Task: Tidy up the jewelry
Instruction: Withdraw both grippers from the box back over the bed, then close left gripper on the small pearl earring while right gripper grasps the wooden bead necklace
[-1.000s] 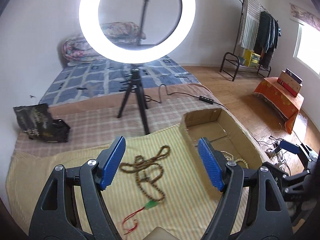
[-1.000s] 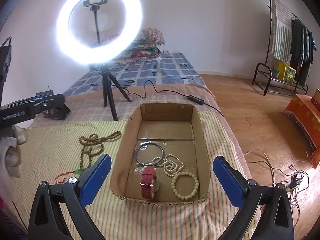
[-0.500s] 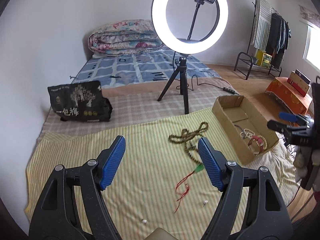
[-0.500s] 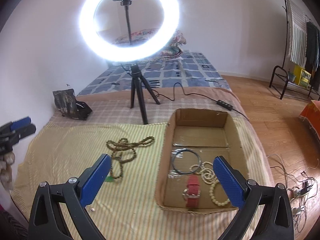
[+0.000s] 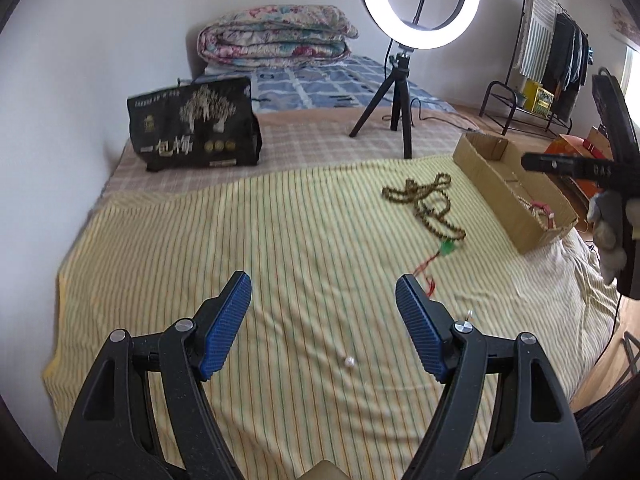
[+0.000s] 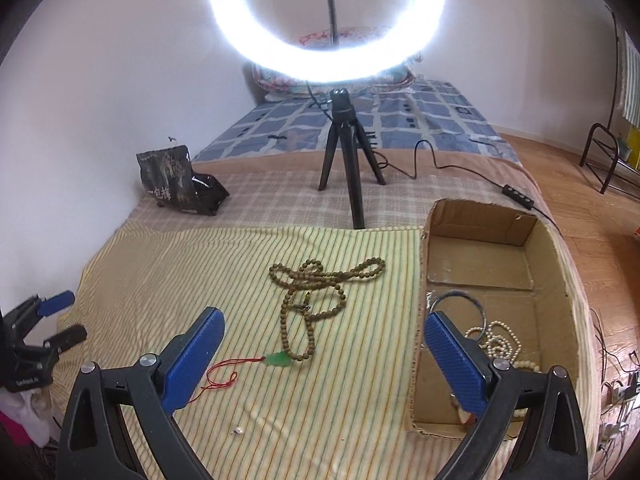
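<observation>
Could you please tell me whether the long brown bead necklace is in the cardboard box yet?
Not yet. The bead necklace lies tangled on the striped cloth, beside the cardboard box.

Home bedroom: mattress (image 6: 420, 116), folded quilt (image 5: 276, 36), clothes rack (image 5: 556, 60), wooden floor (image 6: 600, 216).

White walls (image 5: 120, 20), glowing ring light (image 6: 326, 52)

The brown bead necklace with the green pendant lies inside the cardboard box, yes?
Not inside. The right wrist view shows the brown bead necklace with its green pendant lying on the striped cloth, beside the cardboard box.
</observation>
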`<state>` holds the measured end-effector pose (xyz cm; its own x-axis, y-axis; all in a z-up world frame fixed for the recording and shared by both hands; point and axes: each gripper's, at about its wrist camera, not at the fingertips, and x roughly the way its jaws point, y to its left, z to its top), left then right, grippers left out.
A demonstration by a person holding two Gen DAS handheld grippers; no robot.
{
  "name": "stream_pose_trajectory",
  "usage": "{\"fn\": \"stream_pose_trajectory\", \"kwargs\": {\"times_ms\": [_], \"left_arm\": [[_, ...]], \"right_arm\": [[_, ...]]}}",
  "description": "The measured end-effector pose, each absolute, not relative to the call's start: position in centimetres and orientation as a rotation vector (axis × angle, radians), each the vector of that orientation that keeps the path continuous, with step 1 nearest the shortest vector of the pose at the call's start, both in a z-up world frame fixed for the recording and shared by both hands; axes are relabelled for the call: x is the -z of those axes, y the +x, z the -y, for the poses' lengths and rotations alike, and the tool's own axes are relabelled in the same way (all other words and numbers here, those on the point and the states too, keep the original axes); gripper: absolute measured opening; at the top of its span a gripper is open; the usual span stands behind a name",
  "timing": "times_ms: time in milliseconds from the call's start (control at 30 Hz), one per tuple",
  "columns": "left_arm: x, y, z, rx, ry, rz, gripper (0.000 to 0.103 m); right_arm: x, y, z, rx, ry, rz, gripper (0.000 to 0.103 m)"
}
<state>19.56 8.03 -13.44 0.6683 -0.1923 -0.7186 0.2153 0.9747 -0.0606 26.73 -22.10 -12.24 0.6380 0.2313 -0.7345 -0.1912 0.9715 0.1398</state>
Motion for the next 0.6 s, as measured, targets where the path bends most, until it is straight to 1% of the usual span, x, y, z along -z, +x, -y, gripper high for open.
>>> {"fn": "stream_pose_trajectory", "kwargs": {"times_ms": [267, 300, 333, 367, 467, 533, 600], "left_arm": [[17.3, 17.3, -8.5, 0.225, -0.024, -0.865, 0.077], [17.8, 17.1, -8.4, 0.225, -0.022, -0.87, 0.075], [18.1, 16.9, -8.3, 0.225, -0.016, -0.874, 0.069], [18.4, 16.7, -8.1, 0.226, -0.01, -0.878, 0.066], [19.3, 16.5, -7.8, 0.243, -0.027, -0.896, 0.065], [19.9, 16.5, -7.6, 0.251, -0.039, -0.912, 0.065], [20.4, 16.4, -7.4, 0.26, -0.049, -0.924, 0.065]], "right_arm": [[13.7, 28.6, 20.9, -0.27, 0.096, -0.89, 0.1], [13.9, 28.8, 20.7, -0.275, 0.097, -0.898, 0.1], [14.2, 29.1, 20.4, -0.281, 0.096, -0.911, 0.1], [14.6, 29.5, 20.2, -0.287, 0.097, -0.928, 0.1], [16.0, 30.8, 19.6, -0.297, 0.111, -0.982, 0.099], [17.0, 31.7, 19.2, -0.299, 0.126, -1.02, 0.095], [18.3, 32.9, 18.8, -0.298, 0.145, -1.068, 0.095]]}}
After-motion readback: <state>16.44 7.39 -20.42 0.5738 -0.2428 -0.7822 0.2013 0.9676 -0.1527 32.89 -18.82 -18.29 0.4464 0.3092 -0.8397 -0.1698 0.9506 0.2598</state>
